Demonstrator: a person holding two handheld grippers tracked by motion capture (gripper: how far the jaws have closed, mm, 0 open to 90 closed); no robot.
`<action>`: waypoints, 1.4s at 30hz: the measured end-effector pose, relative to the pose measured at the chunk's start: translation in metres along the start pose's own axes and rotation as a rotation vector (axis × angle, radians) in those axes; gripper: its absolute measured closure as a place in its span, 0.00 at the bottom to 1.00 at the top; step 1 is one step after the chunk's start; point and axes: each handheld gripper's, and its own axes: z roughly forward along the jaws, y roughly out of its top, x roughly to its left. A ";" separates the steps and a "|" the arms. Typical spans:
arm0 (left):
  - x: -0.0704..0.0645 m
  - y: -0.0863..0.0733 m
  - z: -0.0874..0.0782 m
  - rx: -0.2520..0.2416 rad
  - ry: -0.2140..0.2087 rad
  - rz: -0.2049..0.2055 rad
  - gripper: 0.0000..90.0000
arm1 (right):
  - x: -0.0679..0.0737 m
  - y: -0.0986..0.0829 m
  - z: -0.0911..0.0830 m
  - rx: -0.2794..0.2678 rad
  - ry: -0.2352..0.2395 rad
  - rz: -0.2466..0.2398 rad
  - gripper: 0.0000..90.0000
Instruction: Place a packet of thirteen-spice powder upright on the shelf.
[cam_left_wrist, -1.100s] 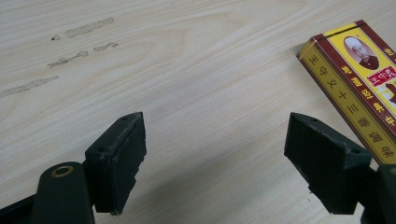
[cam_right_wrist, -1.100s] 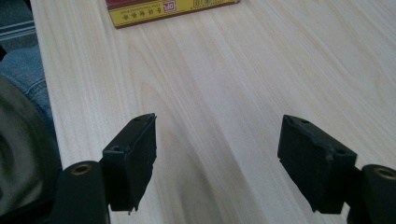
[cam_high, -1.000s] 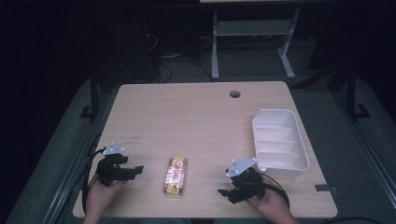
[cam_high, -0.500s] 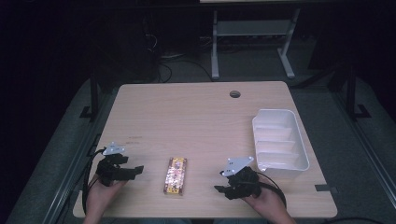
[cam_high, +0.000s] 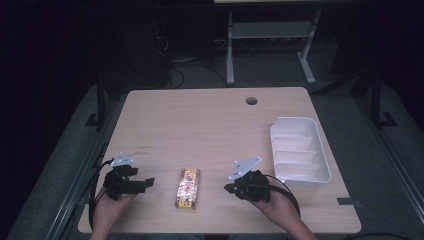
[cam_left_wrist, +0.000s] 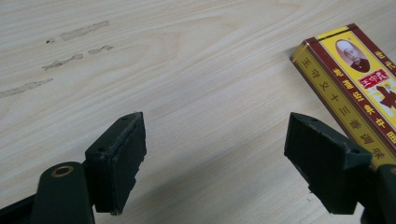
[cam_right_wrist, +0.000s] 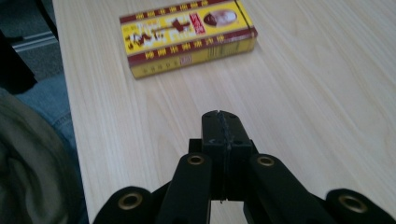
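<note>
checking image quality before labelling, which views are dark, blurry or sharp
High view: dim, surroundings nearly black, box small and soft. Left gripper view: bright, table grain and box print sharp, soft shadow under the left claw. Right gripper view: evenly lit, right claw sharp, near-left corner blurred.

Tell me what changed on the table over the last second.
The right gripper moved left toward the yellow and red box, jaws shut, holding nothing. The left gripper stayed where it was, jaws open and empty. The box and the white tray did not move.
</note>
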 end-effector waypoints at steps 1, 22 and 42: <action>-0.001 0.000 0.000 -0.002 0.000 0.000 0.23 | 0.000 0.003 0.001 0.000 0.004 -0.005 1.00; -0.005 0.002 0.000 -0.016 -0.018 0.010 0.23 | 0.029 0.035 0.066 0.115 0.122 -0.112 1.00; -0.008 0.003 -0.001 -0.023 -0.034 0.015 0.23 | 0.043 0.053 0.091 0.102 0.159 -0.139 1.00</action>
